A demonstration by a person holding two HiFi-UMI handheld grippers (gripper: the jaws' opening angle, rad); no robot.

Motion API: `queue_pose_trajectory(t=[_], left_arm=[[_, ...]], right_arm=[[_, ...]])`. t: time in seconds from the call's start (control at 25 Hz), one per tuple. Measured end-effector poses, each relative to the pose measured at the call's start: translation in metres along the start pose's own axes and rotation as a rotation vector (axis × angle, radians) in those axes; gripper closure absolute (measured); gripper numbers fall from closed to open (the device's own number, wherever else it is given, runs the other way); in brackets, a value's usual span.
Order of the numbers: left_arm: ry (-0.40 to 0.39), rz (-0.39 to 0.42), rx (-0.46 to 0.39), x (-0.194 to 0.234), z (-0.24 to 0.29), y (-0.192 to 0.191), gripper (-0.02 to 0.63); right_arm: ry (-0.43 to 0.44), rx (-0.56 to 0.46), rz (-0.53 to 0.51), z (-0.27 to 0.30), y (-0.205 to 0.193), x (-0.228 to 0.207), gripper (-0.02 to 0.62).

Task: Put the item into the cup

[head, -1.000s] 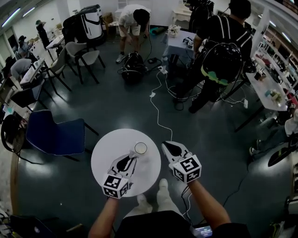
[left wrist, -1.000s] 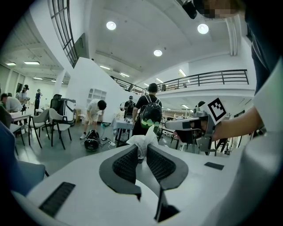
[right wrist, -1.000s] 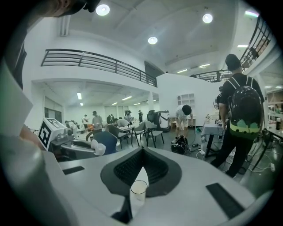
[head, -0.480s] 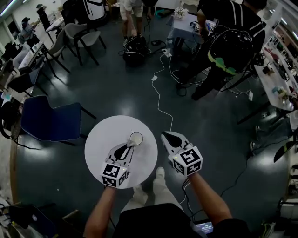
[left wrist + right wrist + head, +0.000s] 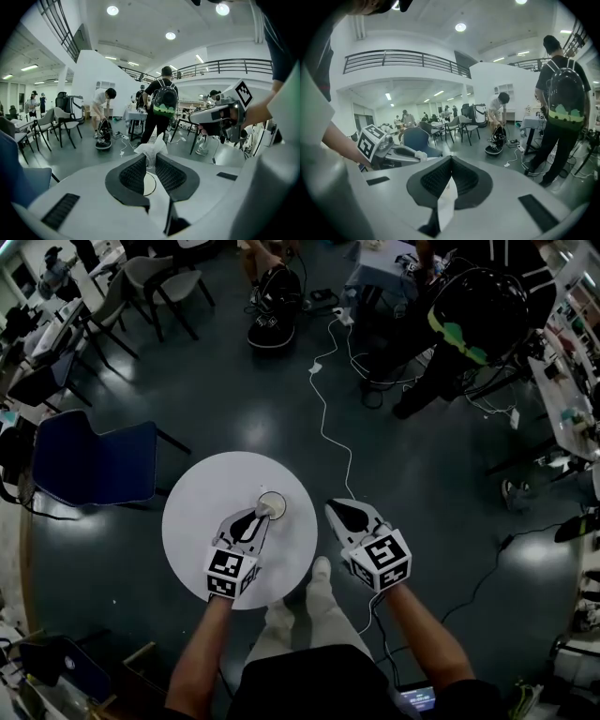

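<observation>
Tissue point(image 5: 152, 147) clamped in left gripper point(image 5: 260, 516) jaws, seemingly over cup point(image 5: 273, 503); right gripper point(image 5: 337, 510) jaws together, empty.

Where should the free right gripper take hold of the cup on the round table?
Probably the right wall of the cup, just under the rim, coming in level from the right. It stands upright, mouth up, on the table, and the left gripper, holding a tissue, crowds its near-left side. The right gripper is shut, so it must open first.
</observation>
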State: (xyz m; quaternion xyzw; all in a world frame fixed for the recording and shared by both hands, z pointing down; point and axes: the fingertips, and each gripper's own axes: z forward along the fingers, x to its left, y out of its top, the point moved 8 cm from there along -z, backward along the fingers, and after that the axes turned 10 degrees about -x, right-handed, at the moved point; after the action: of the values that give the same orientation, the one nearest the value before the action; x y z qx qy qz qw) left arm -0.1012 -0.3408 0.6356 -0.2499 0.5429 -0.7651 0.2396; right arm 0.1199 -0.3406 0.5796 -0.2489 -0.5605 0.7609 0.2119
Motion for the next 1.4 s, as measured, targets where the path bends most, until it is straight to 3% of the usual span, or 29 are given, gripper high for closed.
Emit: queue_pose_trajectory(t=[0.52, 1.08, 1.4], left_arm=[[0.0, 0.007, 0.09, 0.021, 0.043, -0.036, 0.534], [0.014, -0.029, 0.14, 0.03, 0.06, -0.061, 0.532], [0.002, -0.05, 0.177, 0.02, 0.062, -0.068, 0.459]], right_arm=[[0.009, 0.064, 0.046, 0.011, -0.031, -0.017, 0.58], [-0.003, 0.056, 0.085, 0.012, -0.036, -0.033, 0.58], [-0.004, 0.064, 0.09, 0.007, -0.041, -0.034, 0.58]])
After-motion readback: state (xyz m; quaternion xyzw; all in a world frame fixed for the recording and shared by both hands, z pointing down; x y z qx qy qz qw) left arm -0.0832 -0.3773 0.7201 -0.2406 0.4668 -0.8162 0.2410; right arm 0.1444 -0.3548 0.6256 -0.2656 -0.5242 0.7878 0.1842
